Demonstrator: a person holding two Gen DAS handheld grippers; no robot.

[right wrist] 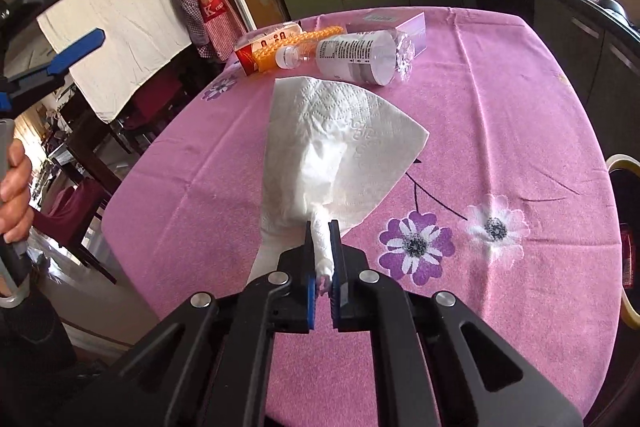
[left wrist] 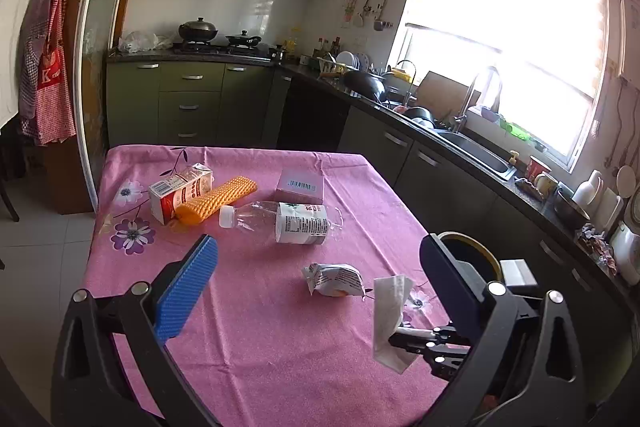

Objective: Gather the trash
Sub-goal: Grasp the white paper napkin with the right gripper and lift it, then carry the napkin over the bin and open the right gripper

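Your right gripper (right wrist: 323, 227) is clamped on 1 tissue (right wrist: 340, 143) held above the table (right wrist: 520, 99), left gripper (left wrist: 316, 255) w/ fingers wide apart, & 5 more items on the cloth: 1 bottle (left wrist: 288, 221), 1 carton (left wrist: 180, 191), 1 orange pack (left wrist: 218, 199), 1 box (left wrist: 301, 185), 1 wrapper (left wrist: 334, 279); bin (left wrist: 476, 251) beside table.

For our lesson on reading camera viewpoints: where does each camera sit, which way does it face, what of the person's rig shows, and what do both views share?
Left wrist: on the left gripper, above the near table edge, facing the kitchen counters and window; its open blue fingers frame the view.
Right wrist: on the right gripper, facing across the table; it pinches a tissue; the person's left hand shows.
Shared: tissue, bottle, carton, bin.
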